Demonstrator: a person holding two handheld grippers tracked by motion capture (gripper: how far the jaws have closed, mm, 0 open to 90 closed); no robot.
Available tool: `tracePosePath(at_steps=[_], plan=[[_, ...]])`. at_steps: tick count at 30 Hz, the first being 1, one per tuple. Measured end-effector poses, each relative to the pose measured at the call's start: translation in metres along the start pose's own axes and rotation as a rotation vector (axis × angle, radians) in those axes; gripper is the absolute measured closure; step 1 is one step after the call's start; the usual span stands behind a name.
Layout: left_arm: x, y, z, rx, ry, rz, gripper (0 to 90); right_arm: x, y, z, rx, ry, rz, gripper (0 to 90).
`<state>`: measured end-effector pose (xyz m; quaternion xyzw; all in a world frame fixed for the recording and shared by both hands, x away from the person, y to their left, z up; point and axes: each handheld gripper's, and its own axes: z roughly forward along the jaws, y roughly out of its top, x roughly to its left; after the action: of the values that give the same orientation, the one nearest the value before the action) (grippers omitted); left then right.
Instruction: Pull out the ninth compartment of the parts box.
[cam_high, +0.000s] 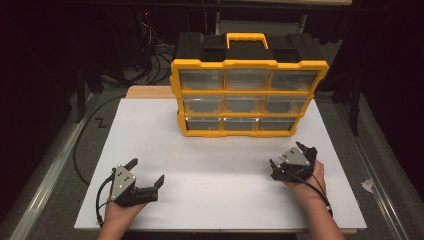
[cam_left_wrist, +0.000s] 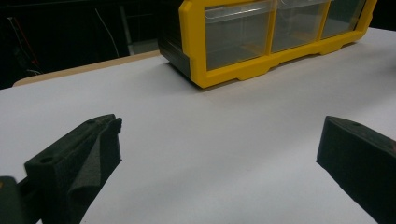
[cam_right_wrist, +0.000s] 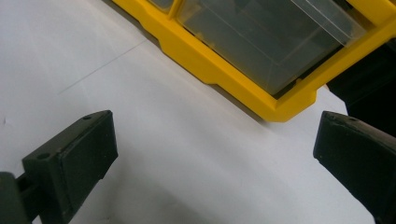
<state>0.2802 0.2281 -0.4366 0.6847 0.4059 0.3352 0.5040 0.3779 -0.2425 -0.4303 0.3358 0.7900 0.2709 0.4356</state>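
While both hands rest low on the white tabletop (cam_high: 220, 170), we record the yellow-and-black drawer organizer (cam_high: 248, 85) standing upright at the far middle of it, its nine clear drawers facing the person in three rows of three. All drawers sit flush in the frame (contents cannot be made out through the plastic).

We find the left tongs (cam_high: 147, 172) near the front left of the tabletop, jaws spread wide and holding nothing; the left gripper view confirms bare white surface between the jaws, with the organizer's lower left corner well ahead.

We find the right tongs (cam_high: 287, 155) toward the front right, nearer the organizer than the left pair but apart from it. Its own view shows the jaws likewise wide apart and empty, pointed at the organizer's bottom right corner and lowest drawer.
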Motion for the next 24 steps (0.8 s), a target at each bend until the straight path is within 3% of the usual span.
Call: tracePosePath(at_steps=[12,19,21,24], plan=[[0.000,0.000,0.000,0.000,-0.002,-0.001,0.3,0.009,0.005,-0.004,-0.005,-0.035,-0.127,0.8],[0.000,0.000,0.000,-0.002,-0.003,-0.002,0.3,0.016,0.007,-0.005,0.001,-0.067,-0.236,0.7],[0.000,0.000,0.000,-0.002,-0.003,-0.002,0.3,0.018,0.008,-0.007,0.006,-0.078,-0.294,0.7],[0.000,0.000,0.000,-0.003,-0.004,-0.002,0.3,0.020,0.009,-0.007,0.005,-0.080,-0.303,0.8]])
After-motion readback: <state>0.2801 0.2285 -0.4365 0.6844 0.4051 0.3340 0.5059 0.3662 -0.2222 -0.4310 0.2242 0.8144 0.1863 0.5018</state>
